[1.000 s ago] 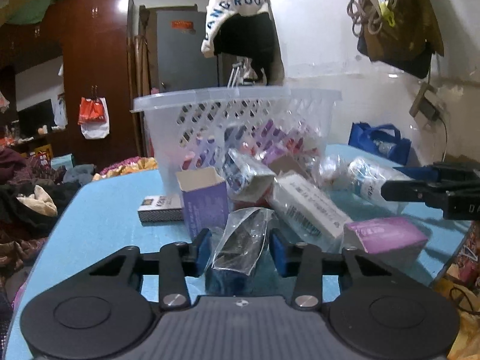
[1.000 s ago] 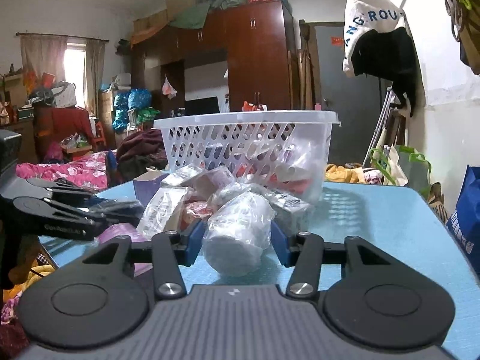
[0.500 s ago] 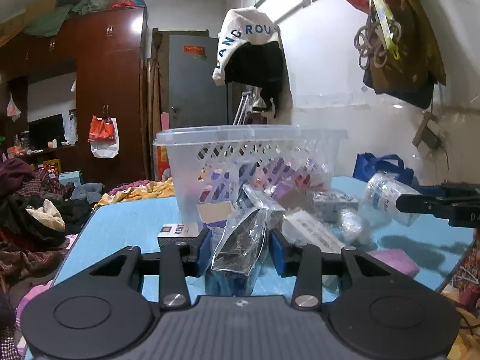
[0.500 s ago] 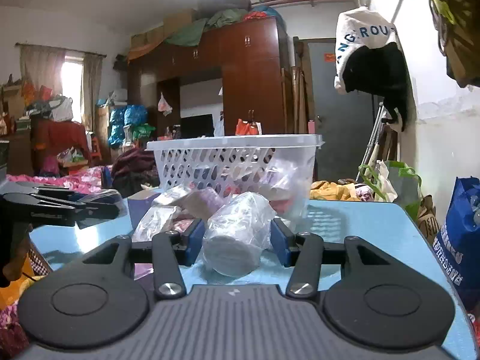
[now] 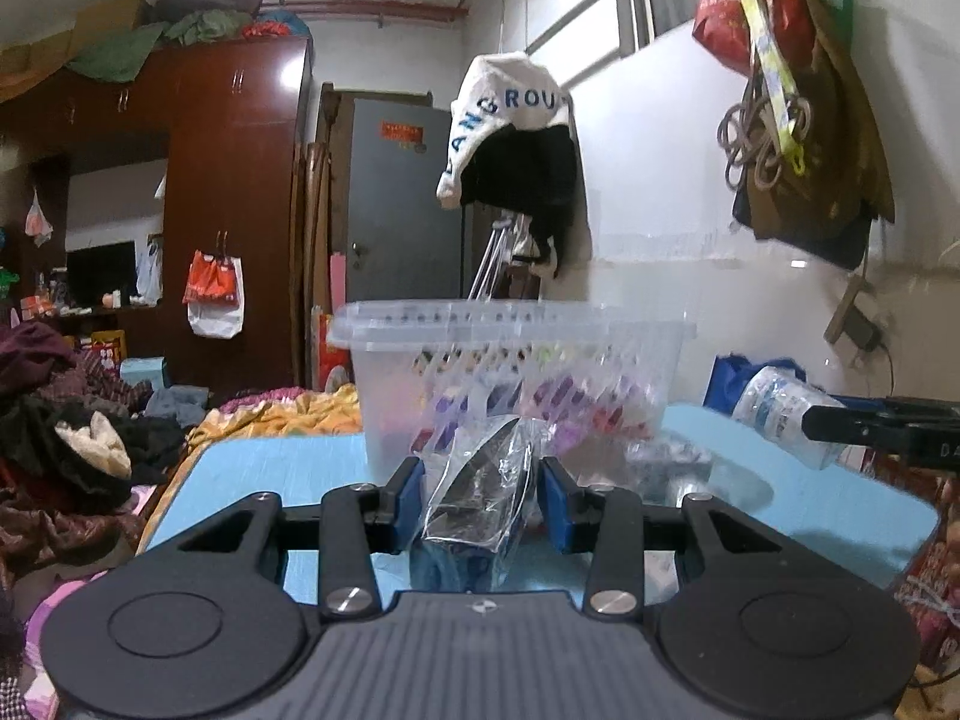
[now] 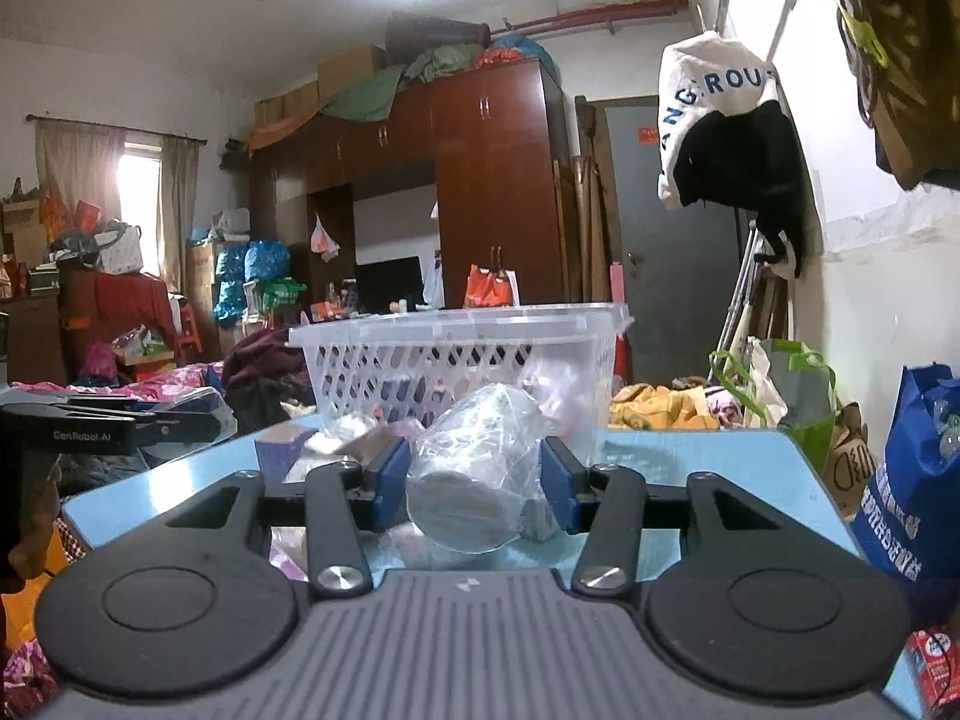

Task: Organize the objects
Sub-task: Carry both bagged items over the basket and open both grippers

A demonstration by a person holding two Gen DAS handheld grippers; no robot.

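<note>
My left gripper (image 5: 480,495) is shut on a clear plastic bag holding a dark item (image 5: 480,498), lifted above the blue table (image 5: 264,474). My right gripper (image 6: 475,474) is shut on a clear-wrapped white roll (image 6: 474,480), also lifted; the roll shows at the right of the left wrist view (image 5: 780,414). A white perforated basket (image 5: 516,372) with several packets inside stands ahead of both grippers, and shows in the right wrist view (image 6: 456,360). The left gripper appears at the left of the right wrist view (image 6: 180,420).
Loose packets and a purple box (image 6: 282,450) lie on the table before the basket. A blue bag (image 6: 912,480) stands off the table's right side. Clothes and clutter fill the room to the left; a cap hangs on the wall (image 5: 510,132).
Both grippers have risen with their loads; the table items have dropped lower in view and the basket rim now sits near eye level.
</note>
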